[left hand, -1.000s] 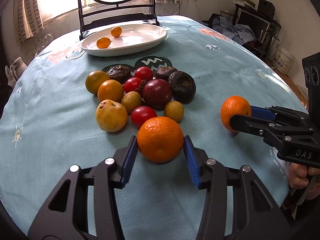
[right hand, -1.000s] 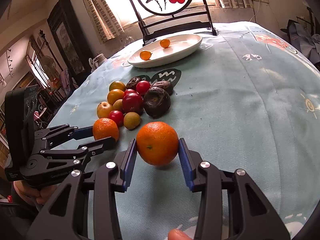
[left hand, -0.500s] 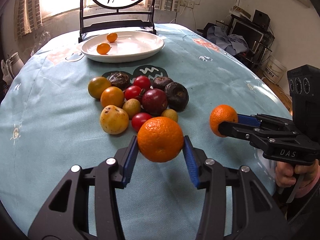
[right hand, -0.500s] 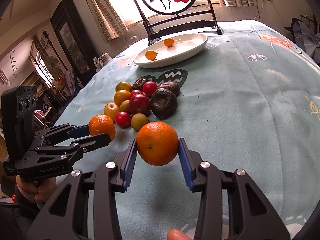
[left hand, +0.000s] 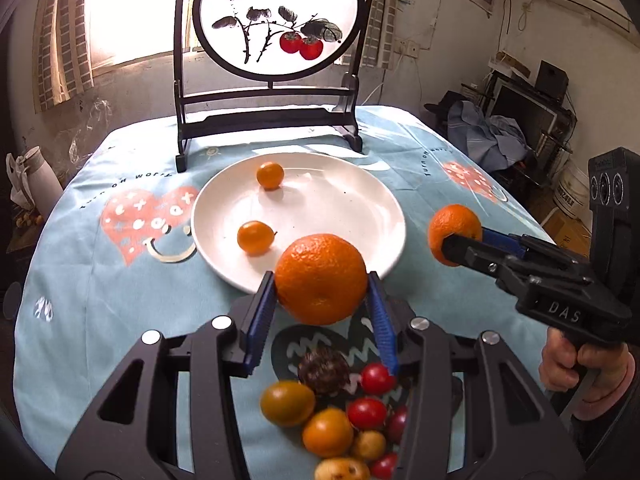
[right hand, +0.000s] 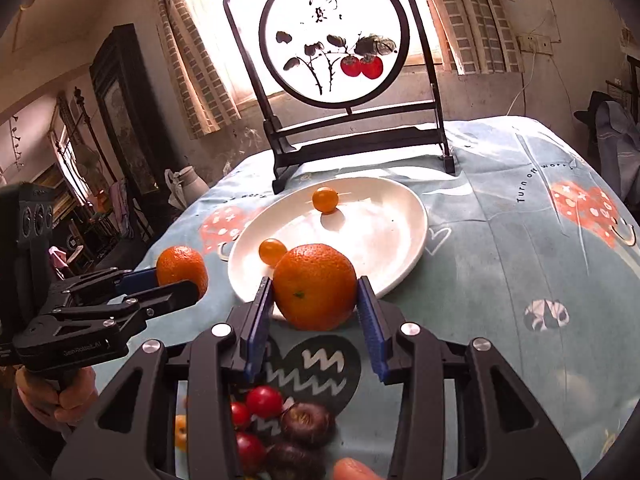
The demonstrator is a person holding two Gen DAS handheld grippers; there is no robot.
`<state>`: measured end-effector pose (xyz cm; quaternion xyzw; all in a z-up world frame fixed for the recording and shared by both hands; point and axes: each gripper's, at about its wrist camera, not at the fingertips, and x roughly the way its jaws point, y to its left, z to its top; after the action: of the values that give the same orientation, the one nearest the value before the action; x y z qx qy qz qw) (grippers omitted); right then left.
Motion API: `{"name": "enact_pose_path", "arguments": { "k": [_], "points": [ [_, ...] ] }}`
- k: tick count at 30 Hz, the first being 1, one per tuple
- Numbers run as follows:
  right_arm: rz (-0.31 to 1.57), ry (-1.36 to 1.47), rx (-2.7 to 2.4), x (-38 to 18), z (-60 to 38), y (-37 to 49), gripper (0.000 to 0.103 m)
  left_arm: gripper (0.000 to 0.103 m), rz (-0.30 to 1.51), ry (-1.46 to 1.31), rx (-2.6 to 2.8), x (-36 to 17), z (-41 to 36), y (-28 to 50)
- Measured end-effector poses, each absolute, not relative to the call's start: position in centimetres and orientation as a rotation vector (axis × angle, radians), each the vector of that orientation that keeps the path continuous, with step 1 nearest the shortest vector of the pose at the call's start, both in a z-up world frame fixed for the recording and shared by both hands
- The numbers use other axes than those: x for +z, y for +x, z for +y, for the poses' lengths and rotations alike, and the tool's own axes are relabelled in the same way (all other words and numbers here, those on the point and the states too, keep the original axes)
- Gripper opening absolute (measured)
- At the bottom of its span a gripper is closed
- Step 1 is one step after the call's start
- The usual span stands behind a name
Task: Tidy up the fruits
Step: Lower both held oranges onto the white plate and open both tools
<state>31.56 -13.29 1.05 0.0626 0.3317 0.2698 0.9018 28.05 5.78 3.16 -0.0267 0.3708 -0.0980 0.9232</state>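
left gripper (left hand: pixel 322 300) clamps its orange (left hand: pixel 320 278) at the plate's (left hand: pixel 360 200) six o'clock rim; right gripper (right hand: pixel 316 300) grips its own orange (right hand: pixel 314 286). best lower each onto bare white, clear of the two small fruits (left hand: pixel 256 237). the pile (left hand: pixel 340 420) on the desk is blurred, half hidden behind the fingers.

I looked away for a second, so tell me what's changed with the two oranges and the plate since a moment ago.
Both grippers carried their oranges up off the tablecloth and forward over the fruit pile: the left gripper holds its orange at the white plate's near rim, the right gripper likewise with its orange. Both grips held. The plate's two small orange fruits and the pile haven't moved.
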Motion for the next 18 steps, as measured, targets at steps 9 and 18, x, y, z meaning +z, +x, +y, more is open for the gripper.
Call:
{"name": "enact_pose_path", "arguments": {
  "k": [9, 18],
  "points": [
    [0.788, 0.048, 0.56, -3.4, -9.5, 38.9, 0.043, 0.046, 0.835, -0.06, -0.126, 0.5, 6.9, 38.1],
    [0.788, 0.037, 0.566, -3.7, -9.0, 39.5, 0.059, 0.062, 0.877, 0.003, -0.022, -0.8, 6.3, 41.6]
  ]
}}
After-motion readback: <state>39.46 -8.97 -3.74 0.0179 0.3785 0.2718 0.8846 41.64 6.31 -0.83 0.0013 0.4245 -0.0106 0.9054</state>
